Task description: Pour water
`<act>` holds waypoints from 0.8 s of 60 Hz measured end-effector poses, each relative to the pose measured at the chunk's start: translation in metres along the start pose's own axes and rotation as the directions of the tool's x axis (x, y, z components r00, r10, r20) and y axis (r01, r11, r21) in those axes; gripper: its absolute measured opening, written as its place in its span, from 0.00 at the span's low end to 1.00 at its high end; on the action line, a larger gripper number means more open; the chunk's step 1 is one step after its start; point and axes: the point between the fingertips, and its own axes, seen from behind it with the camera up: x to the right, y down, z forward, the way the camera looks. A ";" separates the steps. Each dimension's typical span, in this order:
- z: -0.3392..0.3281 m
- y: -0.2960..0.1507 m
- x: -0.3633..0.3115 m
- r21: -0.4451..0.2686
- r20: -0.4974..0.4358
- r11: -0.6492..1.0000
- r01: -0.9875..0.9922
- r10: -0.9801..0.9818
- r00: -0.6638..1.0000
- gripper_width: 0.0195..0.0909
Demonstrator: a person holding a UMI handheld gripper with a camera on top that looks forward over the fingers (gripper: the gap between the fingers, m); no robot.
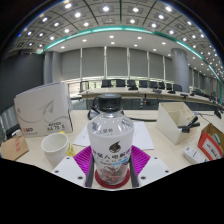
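A clear plastic water bottle [110, 140] with a black cap and a white and red label stands upright between my fingers. The pink pads [84, 162] lie against its lower part on both sides, so my gripper [112, 158] is shut on the bottle. The bottle's base sits low between the fingers, and I cannot tell whether it rests on the table. A white cup [55, 148] stands on the table [30, 160] to the left, just beyond the left finger.
A white upright card [44, 108] stands behind the cup, and a cardboard box [12, 146] lies further left. To the right are a white open box [178, 120], a small white block [193, 154] and an orange packet [212, 140]. White paper [140, 132] lies behind the bottle.
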 end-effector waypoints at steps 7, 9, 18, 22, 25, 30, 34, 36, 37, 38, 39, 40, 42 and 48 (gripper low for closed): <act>-0.002 0.015 0.000 -0.080 0.000 0.997 -0.002 0.002 1.000 0.73; -0.004 0.020 -0.005 -0.105 0.014 0.994 -0.009 0.011 1.000 0.89; -0.032 0.018 -0.001 -0.170 -0.027 0.984 -0.046 0.042 0.999 0.93; -0.057 0.012 0.005 -0.202 -0.074 0.978 -0.044 0.029 0.997 0.93; -0.079 0.008 0.008 -0.236 -0.104 0.971 -0.045 0.021 0.994 0.93; -0.124 -0.001 -0.004 -0.294 -0.127 0.955 -0.050 0.013 0.992 0.93; -0.164 -0.008 -0.017 -0.341 -0.129 0.939 -0.054 0.010 0.992 0.93; -0.184 -0.012 -0.024 -0.348 -0.122 0.936 -0.051 0.009 0.992 0.93; -0.193 -0.015 -0.029 -0.351 -0.117 0.935 -0.047 0.006 0.993 0.93; -0.203 -0.018 -0.034 -0.353 -0.111 0.935 -0.040 0.001 0.994 0.93; -0.212 -0.020 -0.039 -0.355 -0.106 0.934 -0.033 -0.005 0.994 0.93; -0.221 -0.022 -0.042 -0.358 -0.107 0.933 -0.029 -0.009 0.994 0.93; -0.239 -0.023 -0.049 -0.370 -0.114 0.929 -0.027 -0.016 0.993 0.93; -0.283 -0.030 -0.076 -0.382 -0.099 0.924 -0.023 -0.016 0.995 0.93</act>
